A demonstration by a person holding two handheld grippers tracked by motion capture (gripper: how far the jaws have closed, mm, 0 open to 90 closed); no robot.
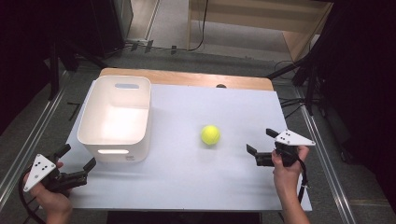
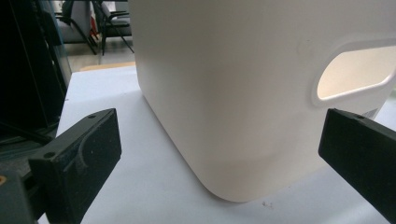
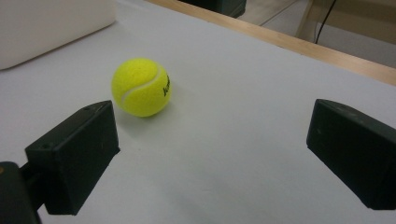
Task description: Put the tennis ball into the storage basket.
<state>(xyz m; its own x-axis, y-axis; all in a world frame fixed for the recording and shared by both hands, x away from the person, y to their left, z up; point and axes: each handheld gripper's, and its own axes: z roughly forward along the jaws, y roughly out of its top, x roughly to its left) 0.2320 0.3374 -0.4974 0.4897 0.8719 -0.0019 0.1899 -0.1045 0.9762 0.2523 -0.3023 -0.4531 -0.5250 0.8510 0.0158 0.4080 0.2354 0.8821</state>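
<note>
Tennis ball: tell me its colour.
Yellow-green tennis ball with a white seam; clearest in the right gripper view.

Bright overhead light floods the white worktop [image 1: 196, 186] in the middle of the high view, while the frame's left and right edges sink into near black. The bin [image 1: 114, 116] glares inside, its handle slot glowing. The ball [image 3: 141, 87] casts a soft shadow; close tool jaws look slightly blurred.

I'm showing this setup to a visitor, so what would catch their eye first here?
Most likely the bright yellow tennis ball, alone on the white table right of centre. Next, the big white bin at the table's left, empty as far as the high view shows. The right gripper faces the ball, jaws open; the left gripper sits open beside the bin.
</note>
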